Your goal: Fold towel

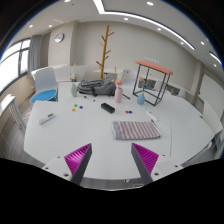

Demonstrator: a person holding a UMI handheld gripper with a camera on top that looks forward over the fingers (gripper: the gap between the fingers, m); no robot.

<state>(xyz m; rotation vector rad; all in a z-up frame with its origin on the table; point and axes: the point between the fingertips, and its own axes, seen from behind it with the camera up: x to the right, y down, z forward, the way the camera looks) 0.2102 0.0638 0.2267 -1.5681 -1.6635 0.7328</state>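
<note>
A striped towel [135,129] lies folded flat on the white table [95,135], ahead of my fingers and a little to the right. My gripper [112,158] is open and empty, hovering over the table's near edge. Its two magenta pads [79,156] stand wide apart with bare table between them. The towel is well beyond the fingertips and nothing touches it.
Further back on the table are a grey bag [93,88], a pink bottle [119,94], a black object [107,107], a blue cup [140,98] and small items [47,118] at the left. A red-framed side table [152,75] and a wooden coat stand [104,50] are behind.
</note>
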